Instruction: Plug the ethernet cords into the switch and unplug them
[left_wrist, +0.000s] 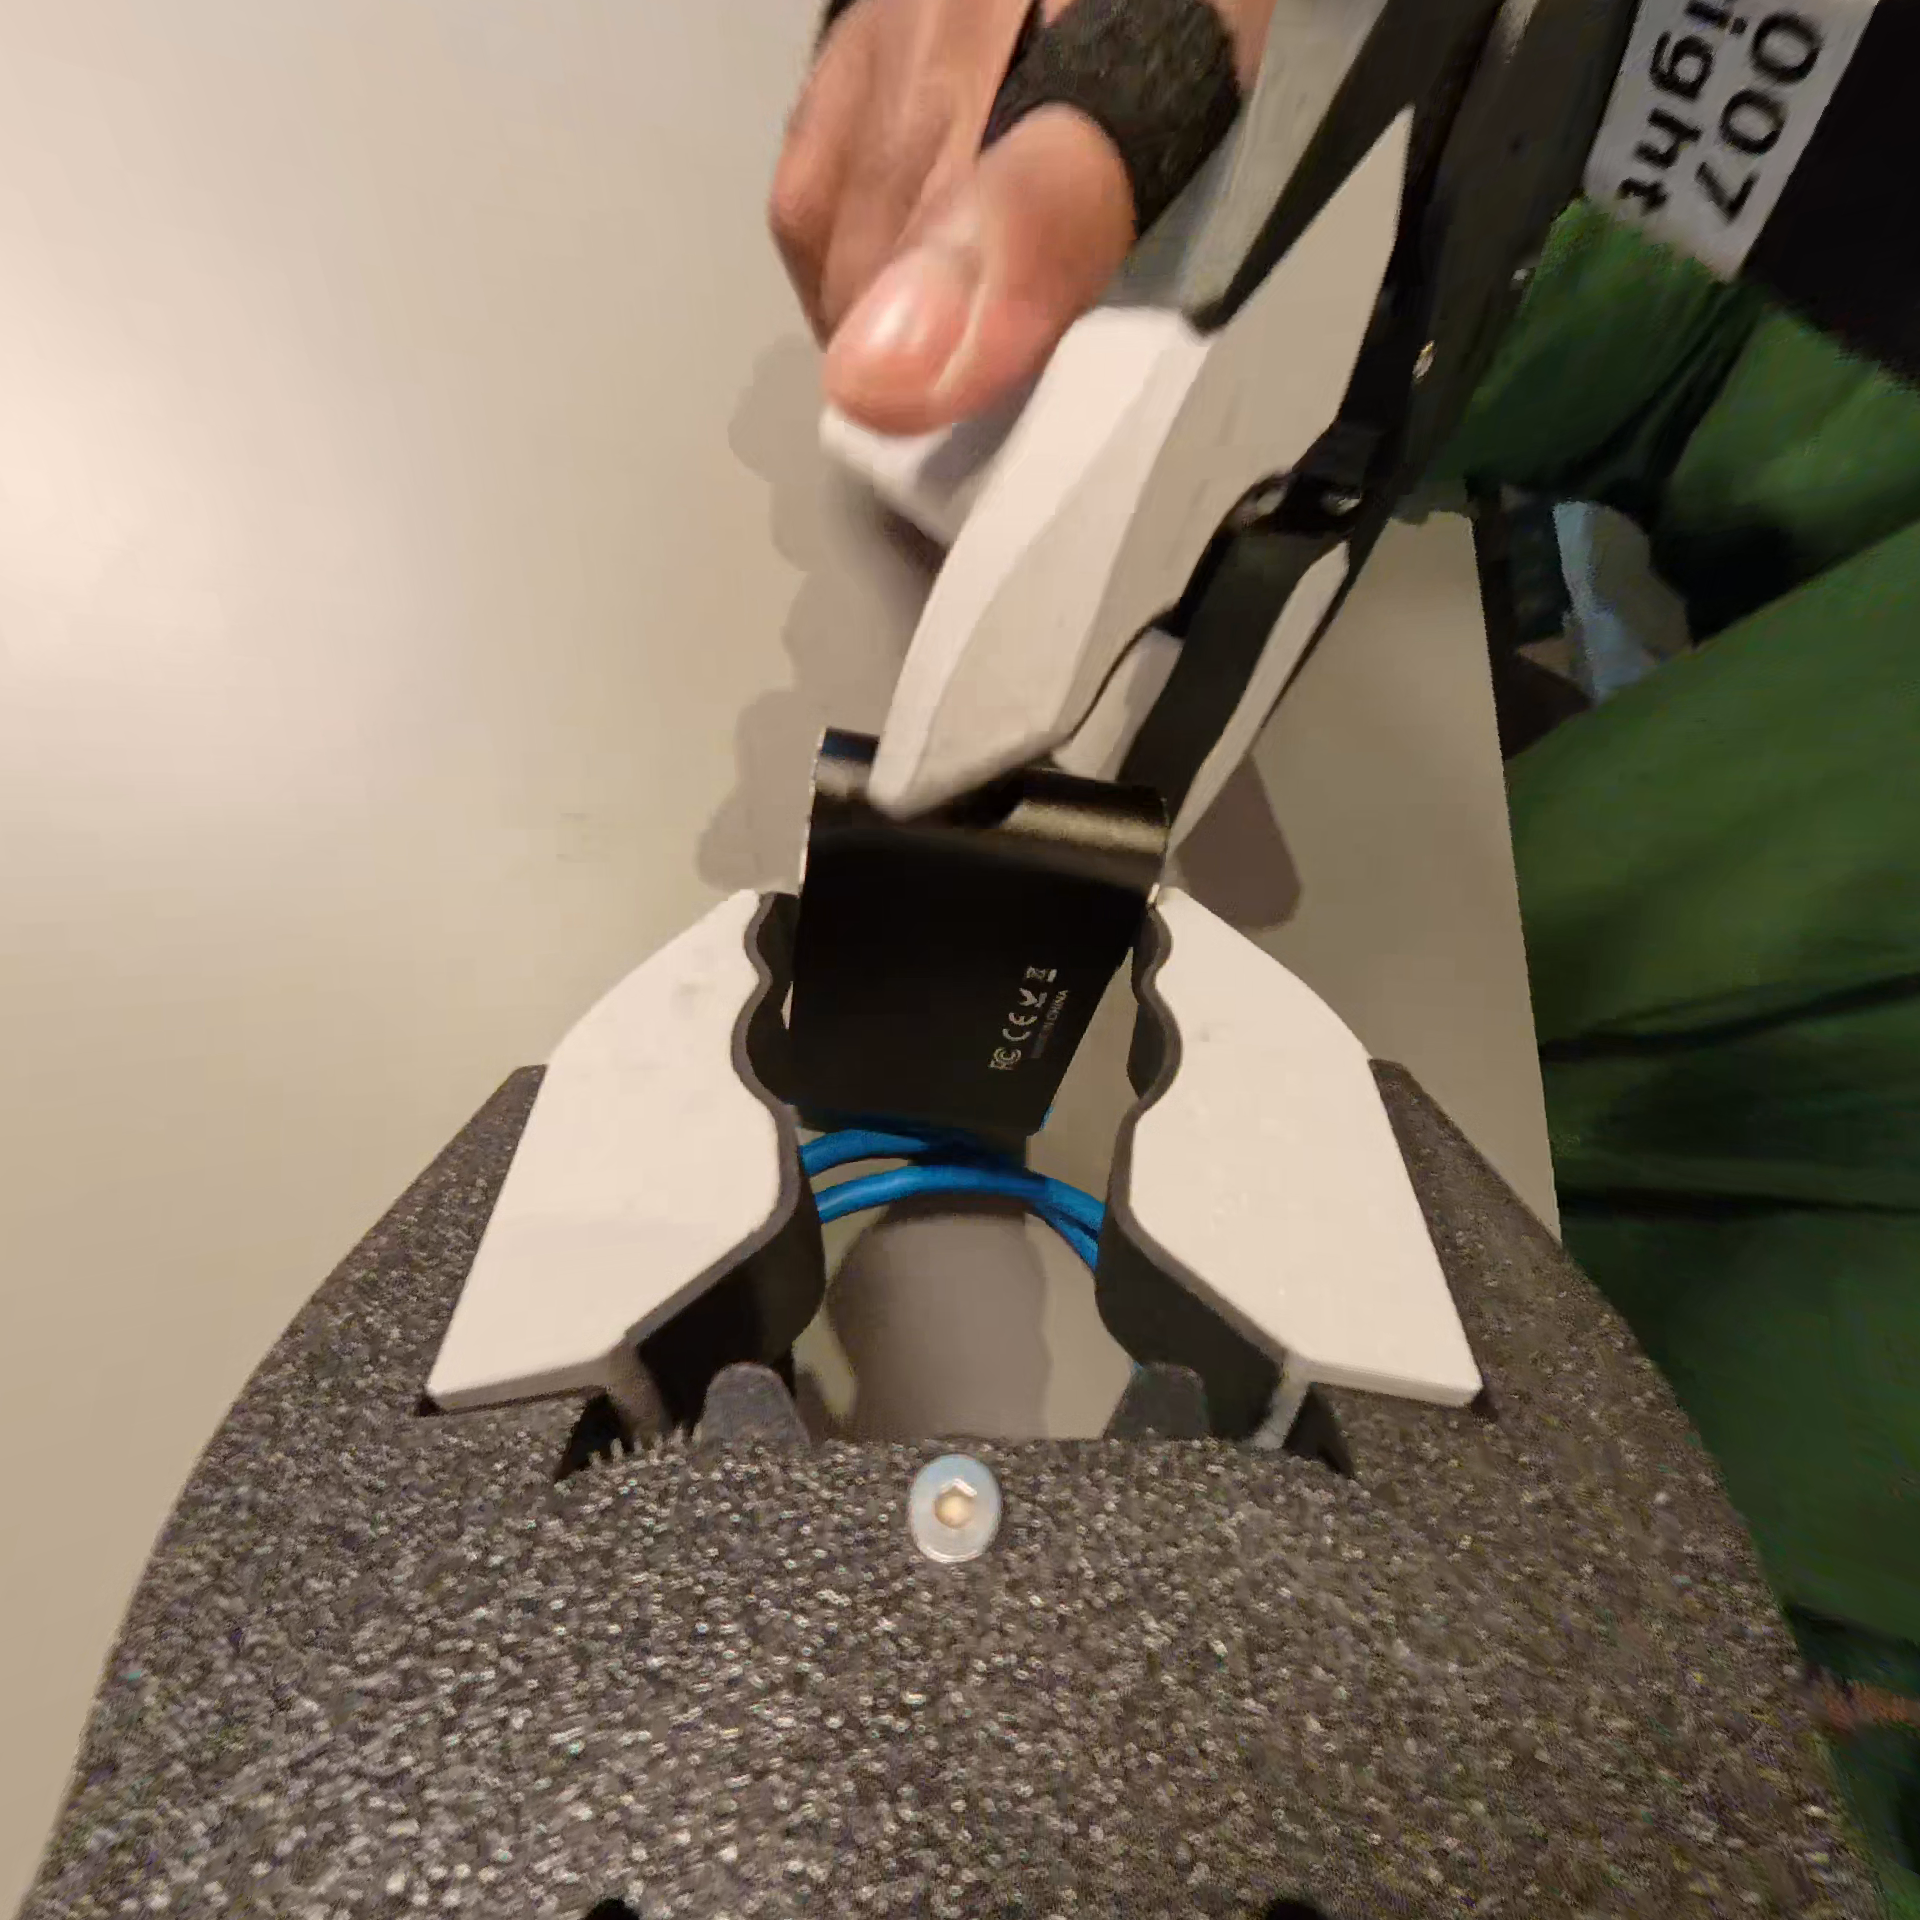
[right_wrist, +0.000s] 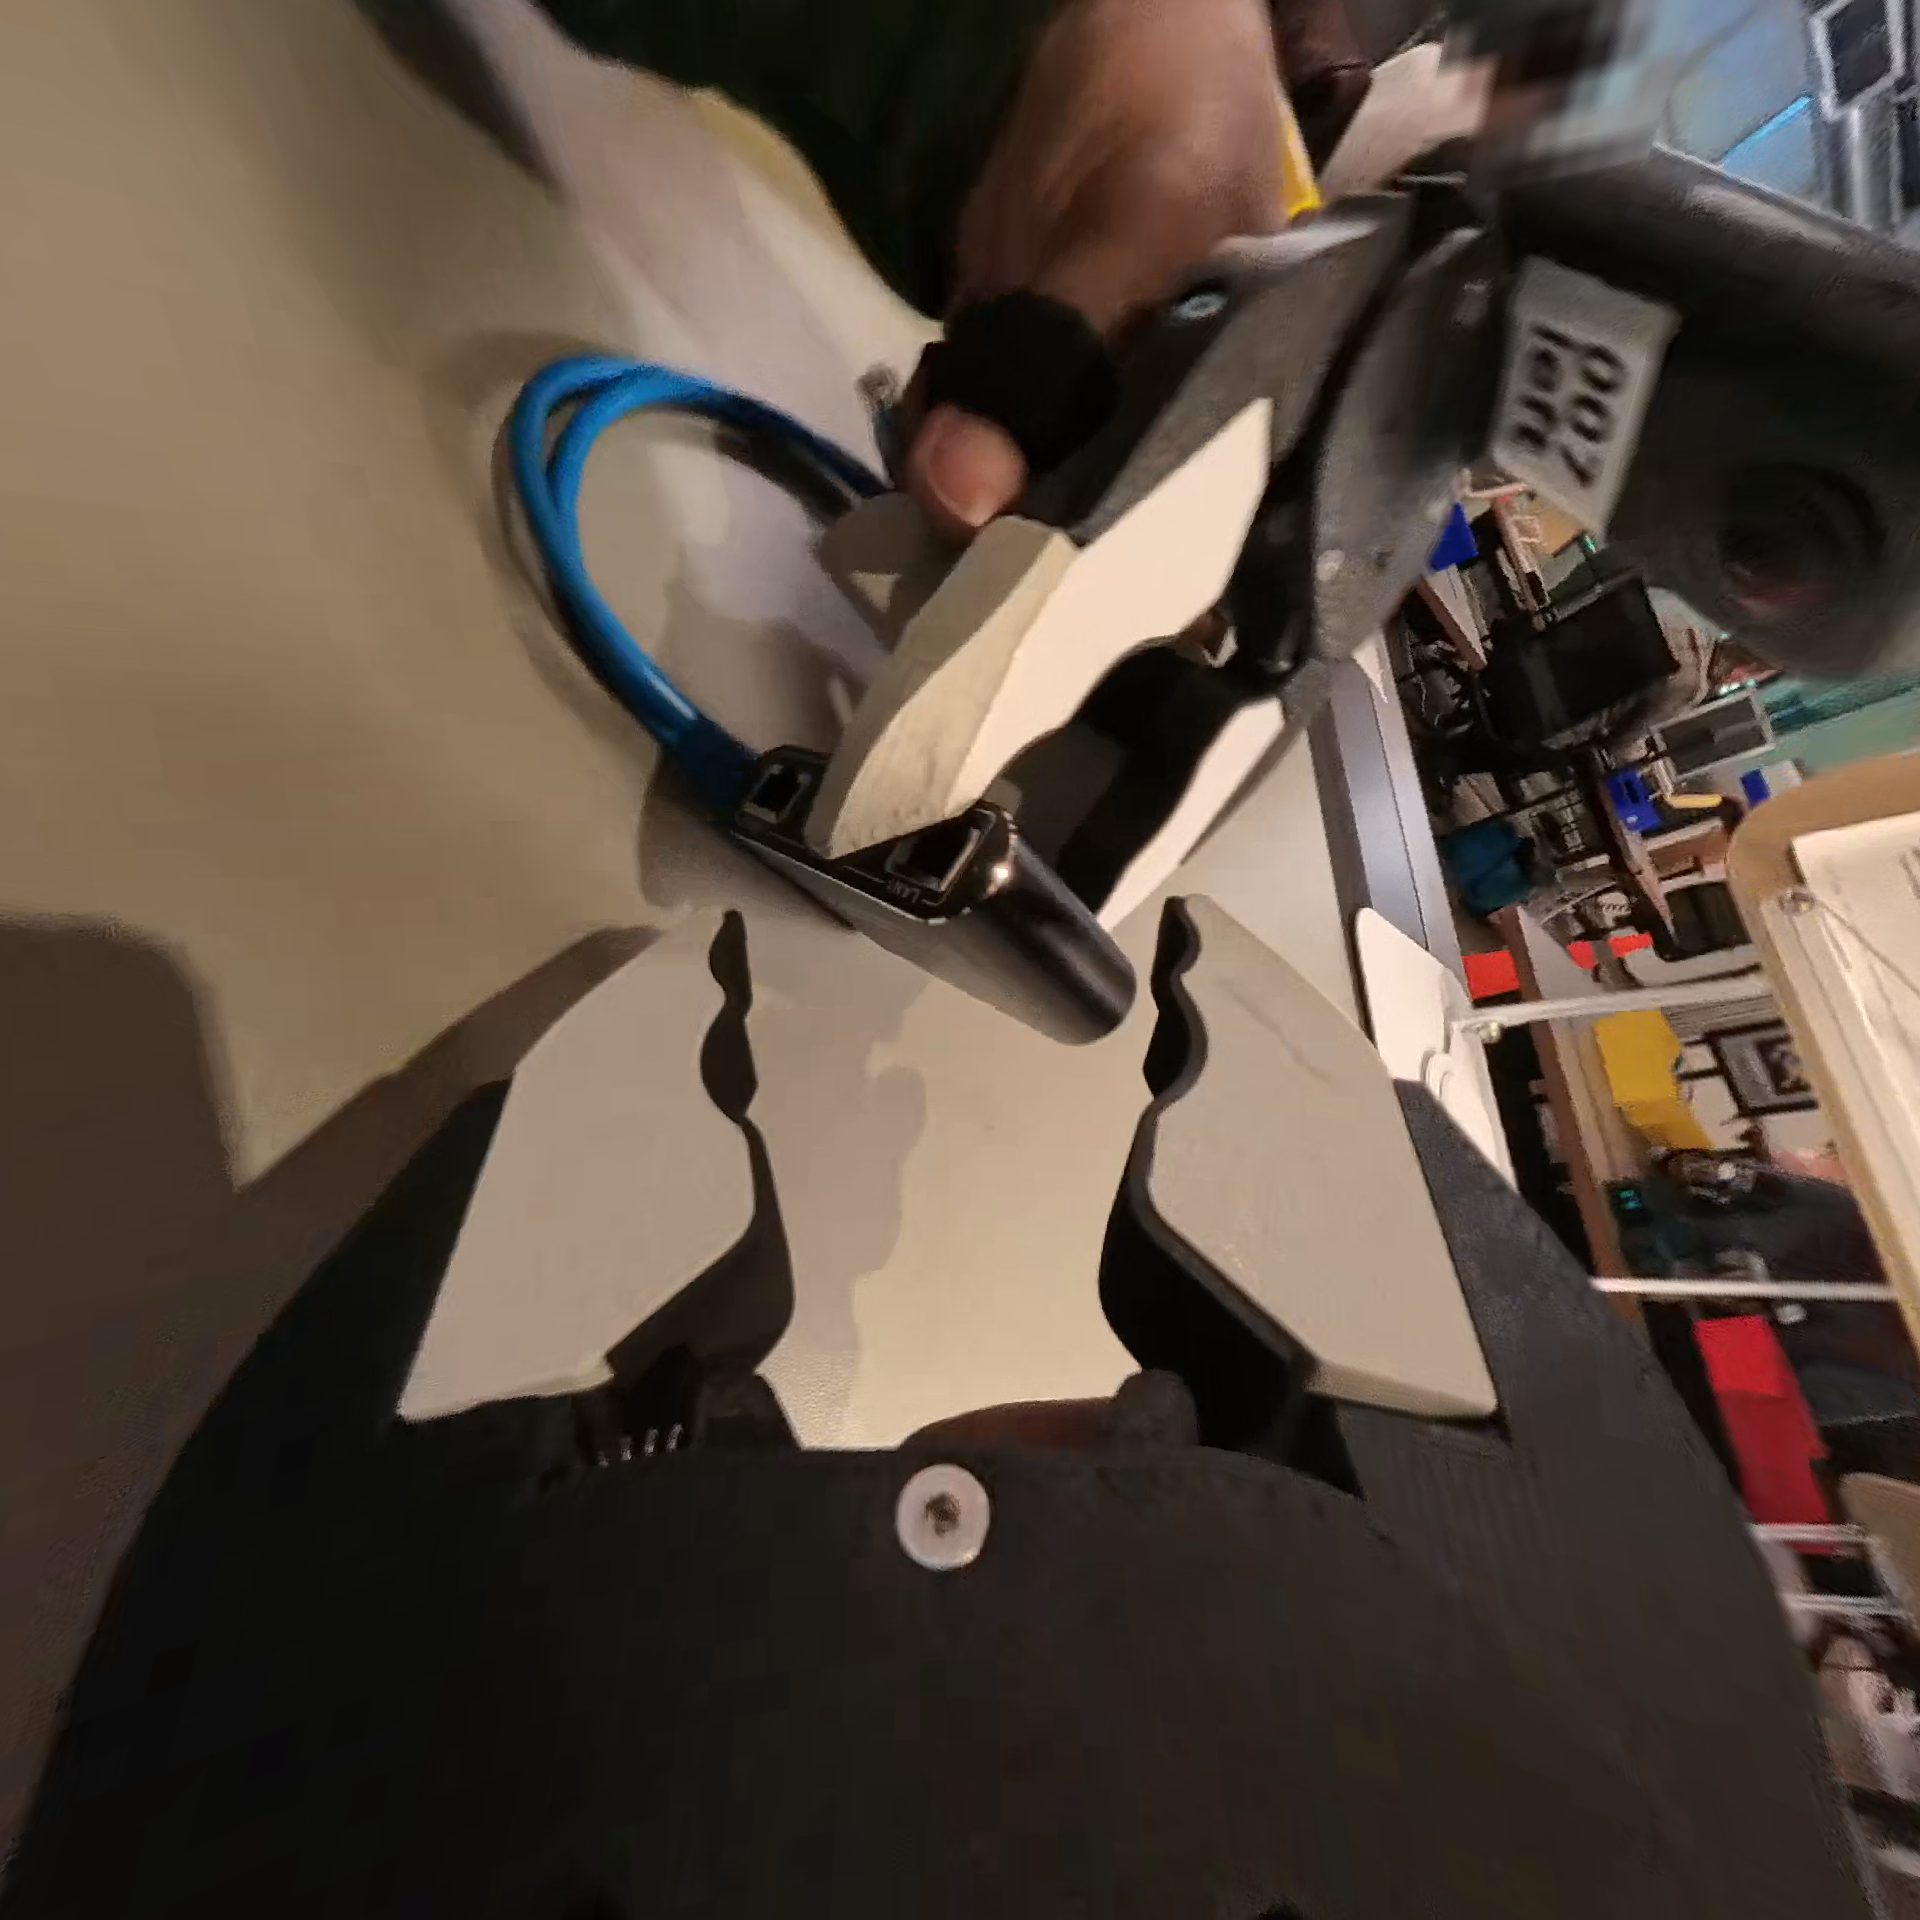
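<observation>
Table (left_wrist: 312, 520): pale, plain top, fills most of both views; edge shows at right in the left wrist view, w/ a green garment (left_wrist: 1714, 935) beyond it. In the right wrist view a cluttered room lies past the far edge, blurred.

Left gripper (left_wrist: 961, 997): white fingers w/ dark wavy inner pads, pinching the switch by its two sides, near the tips. In the right wrist view it comes in from above (right_wrist: 940, 790), held by a hand (right_wrist: 1091, 156) w/ a black strap round one finger.

Right gripper (right_wrist: 945, 997): fingers spread wide, nothing between them; switch corner sits just ahead of the tips, closer to the right finger. In the left wrist view it reaches down from top right (left_wrist: 935, 769), one finger tip at the switch's far top edge; can't tell if touching. Hand (left_wrist: 935, 208) on it, thumb on the white lever.

Switch (left_wrist: 956, 987): small black box, tilted, held at the table surface. Right wrist view shows its port face (right_wrist: 914, 883): two empty ports visible, left gripper finger covers the span between.

Cords (right_wrist: 582, 582): blue, looped on the table behind the switch, running to its far end; whether plugged in — hidden. In the left wrist view the loop (left_wrist: 935, 1174) shows just below the switch, between the fingers.
</observation>
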